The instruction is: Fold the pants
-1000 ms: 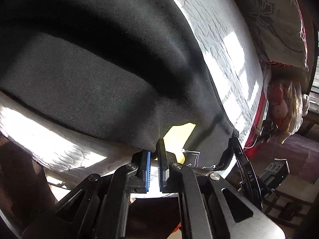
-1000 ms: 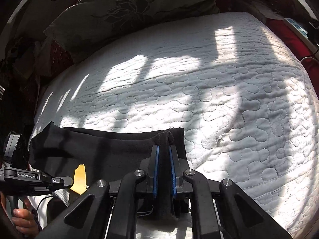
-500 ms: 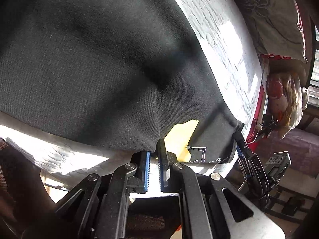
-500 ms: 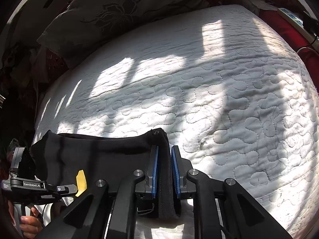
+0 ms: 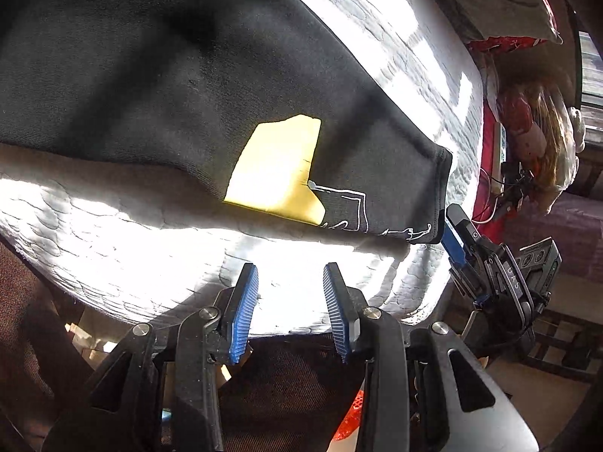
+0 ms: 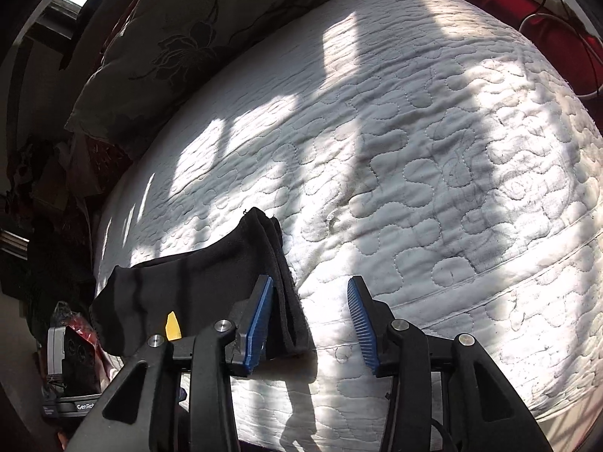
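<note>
The black pants (image 5: 158, 75) lie folded on the white quilted mattress (image 5: 113, 245), with a yellow patch (image 5: 275, 169) and white line print near the front edge. My left gripper (image 5: 290, 312) is open and empty, just in front of the pants' edge. In the right wrist view the pants (image 6: 211, 275) lie at the lower left. My right gripper (image 6: 312, 324) is open, its left finger beside the pants' folded end, holding nothing. The right gripper also shows in the left wrist view (image 5: 486, 267).
A grey flowered pillow (image 6: 196, 37) lies at the head of the mattress (image 6: 414, 150). Red bedding and cables (image 6: 557, 19) sit at the far right edge. Cluttered items and a bag (image 5: 535, 143) stand beside the bed.
Both grippers have opened and let go of the pants. The pants now rest flat on the mattress, and both grippers have drawn back a little toward the front edge.
</note>
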A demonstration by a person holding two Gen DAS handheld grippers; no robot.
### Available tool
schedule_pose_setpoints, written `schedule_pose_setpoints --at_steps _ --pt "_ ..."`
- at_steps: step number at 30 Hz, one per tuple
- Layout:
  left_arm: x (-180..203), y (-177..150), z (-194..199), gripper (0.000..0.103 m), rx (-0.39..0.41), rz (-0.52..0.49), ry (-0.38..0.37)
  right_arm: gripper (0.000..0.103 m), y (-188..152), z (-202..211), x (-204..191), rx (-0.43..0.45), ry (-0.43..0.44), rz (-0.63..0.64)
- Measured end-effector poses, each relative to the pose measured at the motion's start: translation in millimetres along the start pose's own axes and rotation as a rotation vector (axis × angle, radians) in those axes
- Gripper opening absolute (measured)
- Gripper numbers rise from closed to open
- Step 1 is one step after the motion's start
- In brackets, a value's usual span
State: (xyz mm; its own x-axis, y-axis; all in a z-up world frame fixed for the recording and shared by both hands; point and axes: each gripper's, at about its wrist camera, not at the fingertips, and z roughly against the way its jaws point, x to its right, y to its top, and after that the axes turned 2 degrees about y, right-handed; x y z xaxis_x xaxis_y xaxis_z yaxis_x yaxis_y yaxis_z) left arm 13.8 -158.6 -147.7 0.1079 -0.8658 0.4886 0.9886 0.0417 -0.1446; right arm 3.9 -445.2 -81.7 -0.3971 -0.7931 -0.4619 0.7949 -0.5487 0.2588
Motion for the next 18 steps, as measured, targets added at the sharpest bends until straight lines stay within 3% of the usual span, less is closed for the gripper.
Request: schedule_pose_setpoints --at_steps 3,12,15,17,18 --pt "7 -1 -4 0.033 -0.001 -0.005 0.000 0.055 1 3 5 0.002 0.025 -0.011" --pt "21 0 -19 0.033 -0.024 0.023 -0.004 0.056 25 -28 3 -0.065 0.156 -0.044" --pt "24 3 -21 0.033 -0.022 0.052 -0.021 0.065 36 -47 -3 -0.122 0.196 -0.035" --pt "28 3 -23 0.033 -0.015 0.080 -0.039 0.085 45 -53 -9 -0.153 0.247 -0.033" --pt "30 3 -24 0.033 -0.009 0.089 -0.046 0.085 49 -55 -11 -0.172 0.271 -0.029"
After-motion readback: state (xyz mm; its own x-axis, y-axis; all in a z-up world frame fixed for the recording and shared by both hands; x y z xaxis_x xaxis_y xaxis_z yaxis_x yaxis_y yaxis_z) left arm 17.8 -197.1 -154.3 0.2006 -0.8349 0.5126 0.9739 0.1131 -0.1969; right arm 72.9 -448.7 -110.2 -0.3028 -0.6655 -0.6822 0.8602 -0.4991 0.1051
